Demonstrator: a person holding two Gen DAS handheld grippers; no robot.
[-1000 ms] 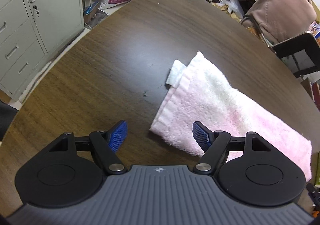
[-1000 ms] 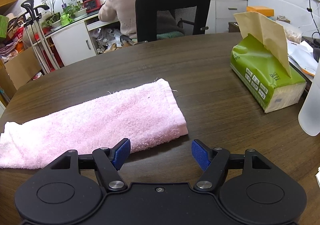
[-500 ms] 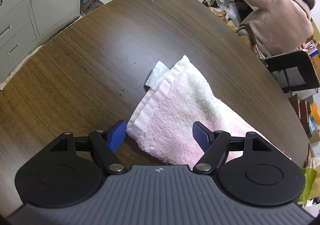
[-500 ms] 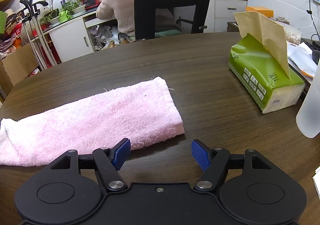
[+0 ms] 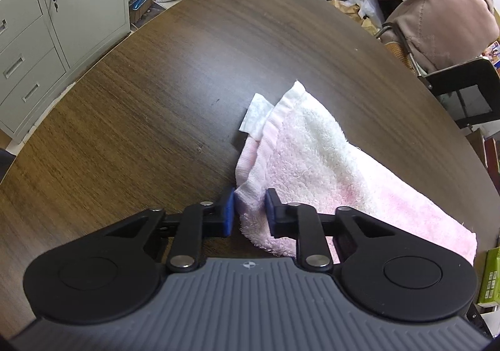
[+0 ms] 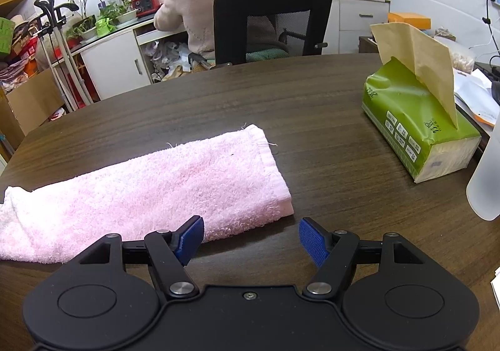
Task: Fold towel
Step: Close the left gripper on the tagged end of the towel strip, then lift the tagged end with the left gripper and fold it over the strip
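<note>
A pink towel (image 5: pixel 328 170) lies folded lengthwise as a long strip on the dark wooden table (image 5: pixel 156 85). My left gripper (image 5: pixel 249 213) is shut on the towel's near left corner, the blue pads pinching the cloth. A white label sticks out from the towel's far left end. In the right wrist view the same towel (image 6: pixel 175 182) stretches to the left. My right gripper (image 6: pixel 251 240) is open and empty, just in front of the towel's near right corner, its left pad at the towel's edge.
A green tissue pack (image 6: pixel 418 129) stands on the table at the right, with a white object (image 6: pixel 487 182) at the far right edge. A person (image 6: pixel 212 1) sits in a black chair beyond the table. Grey cabinets (image 5: pixel 47 23) stand to the left.
My left gripper moved onto the towel's near left corner and closed on it. My right gripper stayed open and edged slightly closer to the towel's right end.
</note>
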